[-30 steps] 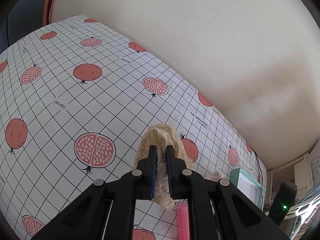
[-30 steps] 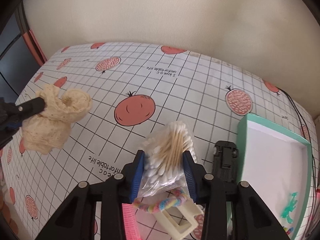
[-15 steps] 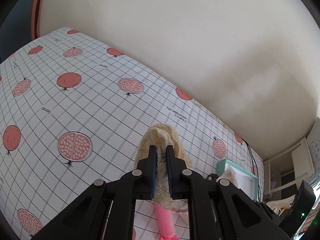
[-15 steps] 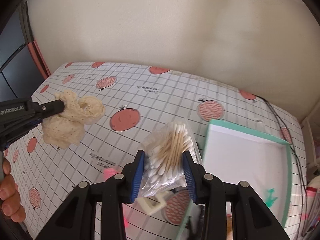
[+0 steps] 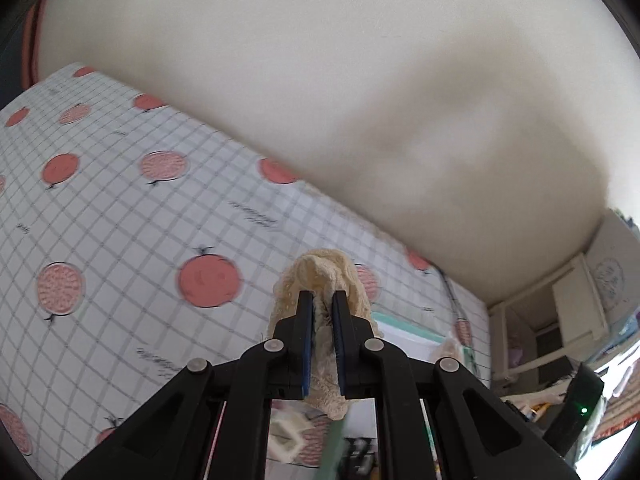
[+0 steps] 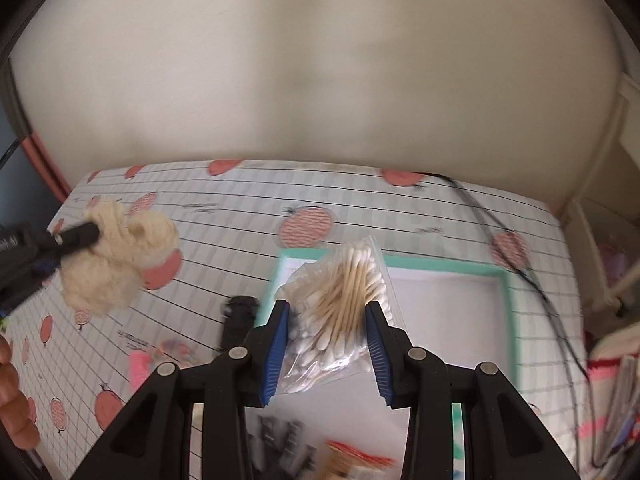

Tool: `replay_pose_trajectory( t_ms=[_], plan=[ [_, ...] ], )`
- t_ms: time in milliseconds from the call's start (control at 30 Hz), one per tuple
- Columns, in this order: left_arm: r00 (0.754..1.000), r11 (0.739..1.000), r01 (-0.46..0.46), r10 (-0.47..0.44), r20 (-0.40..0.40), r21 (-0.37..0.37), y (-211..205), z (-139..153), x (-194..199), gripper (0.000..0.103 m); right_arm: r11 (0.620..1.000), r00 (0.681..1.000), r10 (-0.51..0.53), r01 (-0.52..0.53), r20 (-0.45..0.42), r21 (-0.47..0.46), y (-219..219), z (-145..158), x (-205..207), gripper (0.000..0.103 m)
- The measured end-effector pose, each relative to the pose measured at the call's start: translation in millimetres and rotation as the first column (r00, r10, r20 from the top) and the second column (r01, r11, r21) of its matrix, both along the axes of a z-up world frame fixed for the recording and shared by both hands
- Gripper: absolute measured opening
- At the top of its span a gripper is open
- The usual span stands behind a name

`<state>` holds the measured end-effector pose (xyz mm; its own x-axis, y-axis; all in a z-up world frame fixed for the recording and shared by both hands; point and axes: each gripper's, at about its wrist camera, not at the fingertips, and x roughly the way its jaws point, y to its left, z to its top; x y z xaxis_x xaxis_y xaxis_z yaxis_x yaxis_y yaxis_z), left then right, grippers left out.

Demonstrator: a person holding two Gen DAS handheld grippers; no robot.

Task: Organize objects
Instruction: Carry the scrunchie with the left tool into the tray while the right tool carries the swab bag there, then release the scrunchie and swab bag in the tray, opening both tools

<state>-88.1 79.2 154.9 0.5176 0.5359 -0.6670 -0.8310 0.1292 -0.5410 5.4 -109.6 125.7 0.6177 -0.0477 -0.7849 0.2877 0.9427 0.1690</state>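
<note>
Bag of cotton swabs [image 6: 340, 312] is clamped between blue pads of right gripper [image 6: 326, 346], held in air above white tray with mint rim [image 6: 506, 300]. Cream lace cloth [image 5: 320, 280] is pinched by left gripper [image 5: 320, 334], jaws almost fully closed, carried above checked tablecloth with red fruit print [image 5: 120, 208]. Black clip [image 6: 240, 316] and pink comb [image 6: 138, 364] are seen on tablecloth, left of tray.
</note>
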Motion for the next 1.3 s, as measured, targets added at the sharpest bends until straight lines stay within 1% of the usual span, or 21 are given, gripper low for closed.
replay_pose_trajectory(
  t_ms=[100, 200, 367, 533, 567, 633, 767, 867, 1000, 1033, 1100, 1133, 1200, 1233, 1300],
  plan=[
    [0.998, 0.998, 0.070, -0.070, 0.010, 0.011, -10, -1, 24, 0.010, 0.999, 0.999, -0.052, 0.052, 0.009, 0.005, -16, -1, -20, 0.040],
    [0.989, 0.989, 0.143, -0.143, 0.037, 0.025, -18, -6, 46, 0.010, 0.994, 0.994, -0.108, 0.108, 0.001, 0.032, -31, -13, -33, 0.040],
    [0.970, 0.968, 0.240, -0.242, 0.014, 0.068, -27, -15, 78, 0.010, 0.984, 0.987, -0.160, 0.161, -0.016, 0.078, -45, -40, -39, 0.040],
    [0.949, 0.947, 0.311, -0.314, 0.023, 0.083, -32, -30, 100, 0.010, 0.988, 0.986, -0.151, 0.152, -0.064, 0.014, -44, -64, -35, 0.040],
    [0.942, 0.941, 0.332, -0.334, 0.016, 0.070, -32, -36, 104, 0.010, 0.989, 0.987, -0.148, 0.149, -0.067, 0.008, -45, -67, -35, 0.040],
    [0.939, 0.938, 0.345, -0.345, -0.008, 0.026, -31, -52, 112, 0.010, 0.991, 0.989, -0.134, 0.134, -0.062, -0.013, -42, -69, -33, 0.040],
    [0.929, 0.928, 0.363, -0.367, -0.040, -0.086, -31, -84, 124, 0.010, 0.993, 0.992, -0.102, 0.098, -0.071, -0.060, -33, -70, -28, 0.041],
    [0.922, 0.920, 0.371, -0.381, -0.066, -0.126, -35, -96, 128, 0.010, 0.993, 0.993, -0.091, 0.085, -0.076, -0.078, -27, -71, -28, 0.041],
    [0.912, 0.913, 0.379, -0.396, -0.107, -0.150, -38, -102, 133, 0.011, 0.994, 0.993, -0.081, 0.075, -0.083, -0.077, -24, -71, -27, 0.041],
    [0.911, 0.912, 0.380, -0.398, -0.110, -0.157, -36, -103, 133, 0.011, 0.996, 0.994, -0.075, 0.070, -0.081, -0.062, -24, -70, -27, 0.043],
    [0.909, 0.907, 0.382, -0.404, -0.107, -0.180, -37, -103, 134, 0.012, 0.998, 0.995, -0.066, 0.066, -0.077, 0.000, -26, -68, -27, 0.043],
    [0.908, 0.903, 0.383, -0.407, -0.101, -0.195, -36, -102, 133, 0.013, 0.997, 0.995, -0.069, 0.071, -0.073, 0.017, -26, -66, -28, 0.043],
    [0.907, 0.899, 0.383, -0.410, -0.098, -0.212, -33, -100, 134, 0.018, 0.997, 0.994, -0.073, 0.076, -0.077, 0.029, -25, -63, -27, 0.044],
    [0.905, 0.896, 0.384, -0.413, -0.101, -0.222, -31, -100, 133, 0.023, 0.997, 0.994, -0.068, 0.071, -0.080, 0.032, -24, -61, -26, 0.046],
    [0.905, 0.894, 0.382, -0.413, -0.100, -0.235, -30, -97, 131, 0.028, 0.998, 0.995, -0.055, 0.057, -0.081, 0.032, -21, -57, -26, 0.050]
  ],
)
